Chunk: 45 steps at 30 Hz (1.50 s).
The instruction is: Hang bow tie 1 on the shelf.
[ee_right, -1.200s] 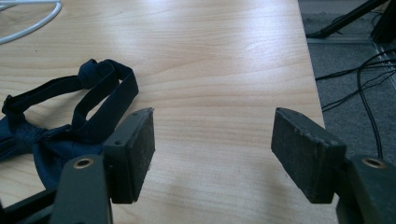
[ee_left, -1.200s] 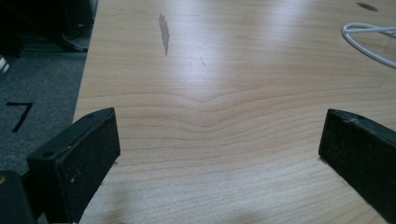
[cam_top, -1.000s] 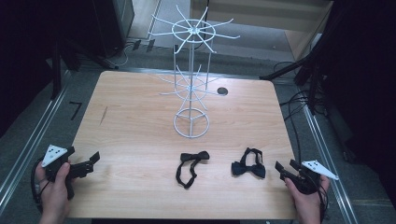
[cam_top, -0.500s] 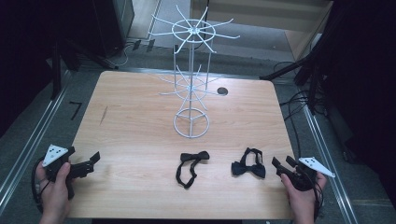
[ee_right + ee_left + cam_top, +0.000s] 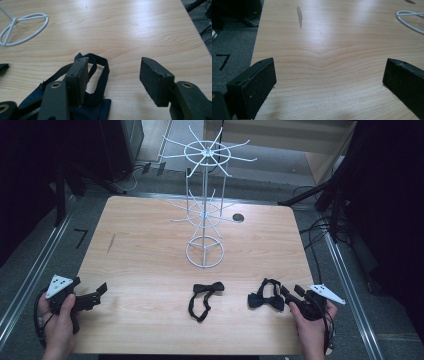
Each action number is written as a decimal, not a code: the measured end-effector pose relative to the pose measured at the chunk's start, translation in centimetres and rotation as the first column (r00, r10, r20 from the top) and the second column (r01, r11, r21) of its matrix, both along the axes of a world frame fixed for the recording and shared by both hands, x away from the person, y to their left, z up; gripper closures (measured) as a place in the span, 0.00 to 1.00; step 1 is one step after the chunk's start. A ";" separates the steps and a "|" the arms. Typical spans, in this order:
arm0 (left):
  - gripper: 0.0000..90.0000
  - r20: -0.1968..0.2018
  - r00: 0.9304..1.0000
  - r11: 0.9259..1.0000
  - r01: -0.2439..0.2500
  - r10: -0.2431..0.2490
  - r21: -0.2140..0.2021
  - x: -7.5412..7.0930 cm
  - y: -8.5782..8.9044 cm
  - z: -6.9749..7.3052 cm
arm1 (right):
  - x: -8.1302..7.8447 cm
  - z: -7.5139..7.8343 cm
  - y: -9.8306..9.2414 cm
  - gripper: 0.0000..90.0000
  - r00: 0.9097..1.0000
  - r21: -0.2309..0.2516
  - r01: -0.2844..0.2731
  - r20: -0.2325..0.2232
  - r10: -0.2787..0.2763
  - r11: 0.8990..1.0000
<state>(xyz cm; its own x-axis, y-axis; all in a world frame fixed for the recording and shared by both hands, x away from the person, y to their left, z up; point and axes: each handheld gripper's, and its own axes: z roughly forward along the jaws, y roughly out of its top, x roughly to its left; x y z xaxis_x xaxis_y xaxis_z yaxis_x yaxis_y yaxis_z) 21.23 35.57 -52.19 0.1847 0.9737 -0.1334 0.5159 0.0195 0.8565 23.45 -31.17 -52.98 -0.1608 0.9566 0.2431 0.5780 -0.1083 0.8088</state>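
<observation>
1. Step in hand: approach for pickup. R gripper (image 5: pixel 289 295) sits at near right edge of table (image 5: pixel 150 245), right beside the right bow tie (image 5: pixel 266 296), which lies flat, near right.
2. R jaws about half apart and have just been closing. In the right gripper view one pad (image 5: pixel 79 75) sits over the tie's strap loop (image 5: pixel 100 72), other pad over bare wood. Nothing pinched yet.
3. L gripper (image 5: pixel 95 295) at near left, jaws wide, nothing between them.
4. Second bow tie (image 5: pixel 204 297) lies near centre, untouched; white wire rack (image 5: pixel 205 210) stands behind, far centre.
5. Next, prob.: shift R gripper left so both pads straddle strap or knot, then squeeze and lift. Strap is floppy, so may slip.
</observation>
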 end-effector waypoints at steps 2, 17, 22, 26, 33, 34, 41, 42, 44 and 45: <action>0.00 -0.001 1.000 1.000 0.000 0.000 0.000 0.0 0.0 0.0 | 0.0 -0.1 0.2 0.47 1.000 0.004 0.004 -0.006 -0.004 1.000; 0.00 -0.005 1.000 1.000 0.002 -0.002 0.000 0.0 0.0 0.0 | 0.4 -0.7 1.3 0.67 0.997 0.011 -0.048 -0.056 0.048 0.999; 0.00 -0.005 1.000 1.000 0.001 -0.001 0.000 0.0 0.0 0.0 | 0.5 -1.0 1.4 0.70 0.995 0.009 -0.065 -0.079 0.065 0.998; 0.00 -0.005 1.000 1.000 0.002 -0.002 -0.002 0.0 0.0 0.0 | 0.6 -1.2 1.7 0.74 0.993 -0.012 -0.072 -0.091 0.071 0.997; 0.00 -0.006 1.000 1.000 0.003 -0.003 -0.001 0.0 0.0 0.0 | 0.8 -1.5 1.7 0.87 0.989 -0.044 -0.067 -0.136 0.061 0.997; 0.00 -0.006 1.000 1.000 0.003 -0.003 -0.001 0.0 0.0 0.0 | 0.8 -1.5 1.7 0.87 0.989 -0.044 -0.067 -0.136 0.061 0.997; 0.00 -0.006 1.000 1.000 0.002 -0.002 0.001 0.0 0.0 0.0 | 0.9 -1.6 1.8 0.99 0.987 -0.086 -0.066 -0.150 0.053 0.994; 0.00 -0.006 1.000 1.000 0.002 -0.002 0.001 0.0 0.0 0.0 | 0.9 -1.6 1.8 1.00 0.987 -0.100 -0.078 -0.148 0.063 0.992; 0.00 -0.006 1.000 1.000 0.002 -0.002 0.001 0.0 0.0 0.0 | 0.8 -1.6 1.9 1.00 0.987 -0.120 -0.086 -0.143 0.069 0.989; 0.00 -0.005 1.000 1.000 0.002 -0.002 0.000 0.0 0.0 0.0 | 0.7 -1.5 2.0 1.00 0.988 -0.130 -0.090 -0.133 0.073 0.987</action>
